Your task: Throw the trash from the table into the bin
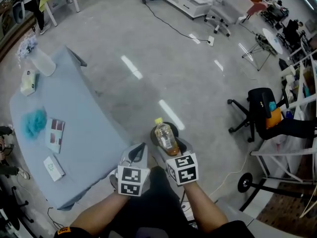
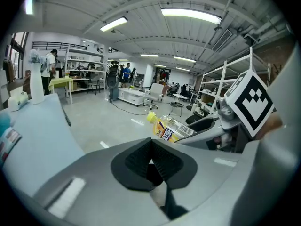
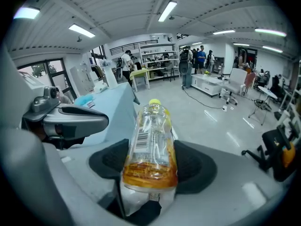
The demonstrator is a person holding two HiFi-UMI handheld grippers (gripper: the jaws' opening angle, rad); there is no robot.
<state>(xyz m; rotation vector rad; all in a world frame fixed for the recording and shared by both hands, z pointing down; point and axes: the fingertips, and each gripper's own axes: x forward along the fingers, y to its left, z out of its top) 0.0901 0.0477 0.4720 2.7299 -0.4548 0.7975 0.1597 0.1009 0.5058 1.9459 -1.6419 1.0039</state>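
Observation:
My right gripper [image 1: 169,144] is shut on a clear plastic bottle [image 1: 165,137] with a yellow cap and a little amber liquid. In the right gripper view the bottle [image 3: 151,145] lies along the jaws of the right gripper [image 3: 153,163], cap pointing away. It hangs over a dark round container [image 1: 174,127] on the floor, mostly hidden behind it. My left gripper [image 1: 140,148] is just to the left, and in its own view this left gripper [image 2: 151,160] is shut and empty. On the light blue table [image 1: 84,133] lie a blue tuft [image 1: 34,123], a packet [image 1: 55,134] and a small box [image 1: 53,167].
A spray bottle [image 1: 39,58] and a white pack [image 1: 28,82] stand at the table's far end. A black office chair [image 1: 262,113] and white racks [image 1: 297,148] are to the right. A cable [image 1: 173,26] runs across the grey floor.

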